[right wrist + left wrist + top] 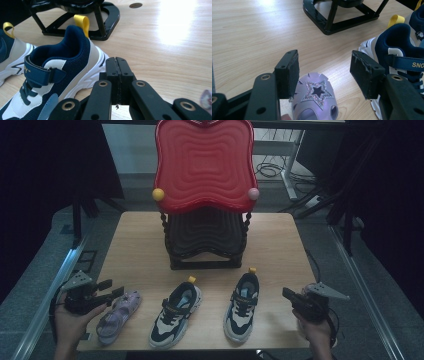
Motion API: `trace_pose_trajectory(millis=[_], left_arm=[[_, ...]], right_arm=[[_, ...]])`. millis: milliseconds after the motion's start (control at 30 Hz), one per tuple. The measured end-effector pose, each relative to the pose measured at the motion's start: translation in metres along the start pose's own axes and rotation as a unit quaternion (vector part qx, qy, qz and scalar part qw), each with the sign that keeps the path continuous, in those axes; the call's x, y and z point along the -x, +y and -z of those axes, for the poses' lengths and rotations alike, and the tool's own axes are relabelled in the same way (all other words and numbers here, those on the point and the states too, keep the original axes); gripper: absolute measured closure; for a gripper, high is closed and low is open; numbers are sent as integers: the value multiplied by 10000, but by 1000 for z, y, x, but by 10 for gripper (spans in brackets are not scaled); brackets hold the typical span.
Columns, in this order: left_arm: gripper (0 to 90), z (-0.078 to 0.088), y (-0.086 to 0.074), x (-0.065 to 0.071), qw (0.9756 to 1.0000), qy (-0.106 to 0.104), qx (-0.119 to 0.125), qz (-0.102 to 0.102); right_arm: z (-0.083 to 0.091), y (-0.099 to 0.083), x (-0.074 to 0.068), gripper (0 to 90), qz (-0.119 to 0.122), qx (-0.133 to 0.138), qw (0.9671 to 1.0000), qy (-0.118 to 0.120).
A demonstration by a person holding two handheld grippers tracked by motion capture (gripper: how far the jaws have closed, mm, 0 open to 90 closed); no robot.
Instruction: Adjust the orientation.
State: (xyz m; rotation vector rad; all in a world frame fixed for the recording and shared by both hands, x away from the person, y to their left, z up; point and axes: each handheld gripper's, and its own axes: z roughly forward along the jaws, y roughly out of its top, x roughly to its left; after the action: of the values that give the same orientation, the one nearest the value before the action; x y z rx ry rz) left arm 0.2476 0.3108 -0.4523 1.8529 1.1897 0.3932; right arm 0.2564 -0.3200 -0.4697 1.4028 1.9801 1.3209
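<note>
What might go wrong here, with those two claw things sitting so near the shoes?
The left gripper stands open over the toe of the purple sandal; a grip that far forward may let the sandal slip or tip. Its right jaw sits close to the left sneaker and might nudge it. The right gripper is shut beside the right sneaker, so it would have to open before grasping.

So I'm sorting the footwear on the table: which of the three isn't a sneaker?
The purple sandal at the left end, by the left gripper. It has cut-outs and a glittery star on top; the two navy-and-white sneakers have straps and yellow heel loops.
</note>
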Motion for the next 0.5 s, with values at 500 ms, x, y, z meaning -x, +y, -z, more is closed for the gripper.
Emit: trace_pose_trajectory(millis=[500], left_arm=[[399,2,-1,5,10000,60,25,-23]], right_arm=[[45,-19,28,896,-169,158,9986,-466]])
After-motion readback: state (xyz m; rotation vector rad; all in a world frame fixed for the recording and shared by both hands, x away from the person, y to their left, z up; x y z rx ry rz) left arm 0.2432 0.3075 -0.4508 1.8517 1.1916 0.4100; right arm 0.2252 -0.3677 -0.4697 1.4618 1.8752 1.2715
